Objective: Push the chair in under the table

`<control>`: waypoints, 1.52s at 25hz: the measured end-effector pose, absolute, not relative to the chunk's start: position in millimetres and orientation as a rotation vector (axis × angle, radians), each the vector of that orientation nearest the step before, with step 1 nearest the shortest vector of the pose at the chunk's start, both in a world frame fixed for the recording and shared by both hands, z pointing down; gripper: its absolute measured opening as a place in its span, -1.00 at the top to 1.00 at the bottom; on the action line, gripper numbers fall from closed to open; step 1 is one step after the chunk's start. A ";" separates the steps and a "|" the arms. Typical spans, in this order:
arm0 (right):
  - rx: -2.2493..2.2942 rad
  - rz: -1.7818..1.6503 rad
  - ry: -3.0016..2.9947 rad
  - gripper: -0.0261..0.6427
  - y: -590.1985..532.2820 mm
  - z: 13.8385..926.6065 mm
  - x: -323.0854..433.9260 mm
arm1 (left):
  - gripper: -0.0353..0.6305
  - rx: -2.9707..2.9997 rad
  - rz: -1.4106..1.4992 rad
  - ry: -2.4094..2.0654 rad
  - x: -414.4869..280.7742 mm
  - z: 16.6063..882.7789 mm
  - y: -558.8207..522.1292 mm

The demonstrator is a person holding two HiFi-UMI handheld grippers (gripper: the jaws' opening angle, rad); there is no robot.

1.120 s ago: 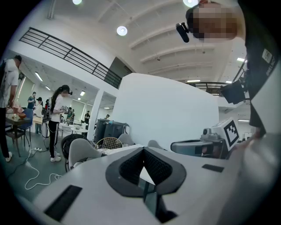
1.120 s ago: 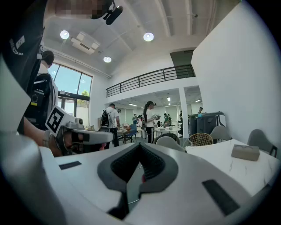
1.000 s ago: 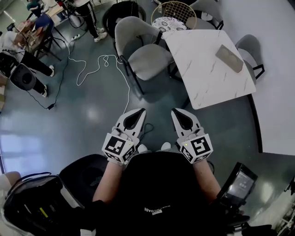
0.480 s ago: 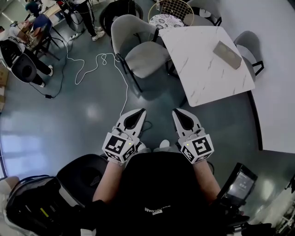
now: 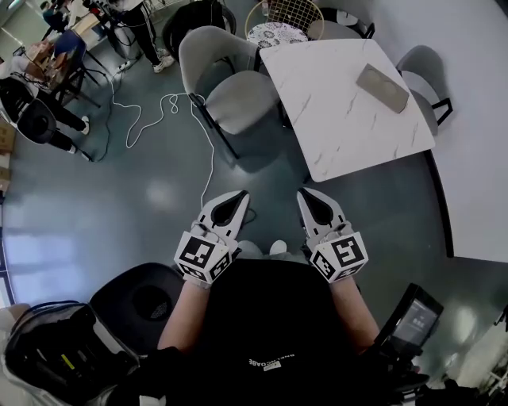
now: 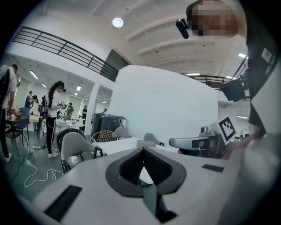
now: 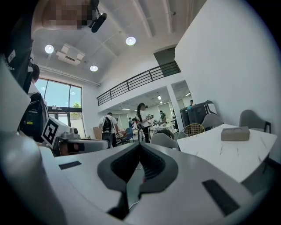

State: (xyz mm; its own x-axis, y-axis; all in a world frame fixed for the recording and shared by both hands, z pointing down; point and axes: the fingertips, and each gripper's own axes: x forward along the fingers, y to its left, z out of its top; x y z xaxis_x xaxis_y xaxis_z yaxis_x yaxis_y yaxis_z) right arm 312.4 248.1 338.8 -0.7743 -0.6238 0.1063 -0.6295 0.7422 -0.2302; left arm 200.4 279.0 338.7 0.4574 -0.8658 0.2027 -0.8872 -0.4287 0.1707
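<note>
A grey padded chair (image 5: 226,83) with black legs stands pulled out at the left side of the white marble-look table (image 5: 333,119). It also shows in the left gripper view as a grey chair (image 6: 73,147) and in the right gripper view as a grey chair back (image 7: 161,140). My left gripper (image 5: 237,195) and right gripper (image 5: 305,193) are held side by side close to my body, both shut and empty, well short of the chair. The table (image 7: 228,154) lies ahead on the right.
A grey box (image 5: 382,87) lies on the table. More chairs (image 5: 425,75) stand round it, with a wire chair (image 5: 290,14) behind. A white cable (image 5: 171,111) trails over the floor. People (image 5: 32,95) sit and stand at the far left. A black stool (image 5: 147,301) is beside me.
In the head view the table and chair have slid toward the left and slightly nearer. Both grippers stay shut and side by side.
</note>
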 end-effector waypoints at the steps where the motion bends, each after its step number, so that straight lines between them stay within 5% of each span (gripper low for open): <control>1: 1.051 0.411 -2.914 0.89 247.2 340.3 315.2 | 0.88 2.459 0.135 -1.505 205.4 341.0 279.6; 20: 0.950 0.459 -2.957 0.89 200.9 349.5 283.0 | 0.88 2.434 0.192 -1.561 182.0 351.2 237.5; 38: 0.873 0.536 -2.840 0.89 77.7 376.0 92.3 | 0.88 2.338 0.185 -1.561 -20.7 372.6 111.3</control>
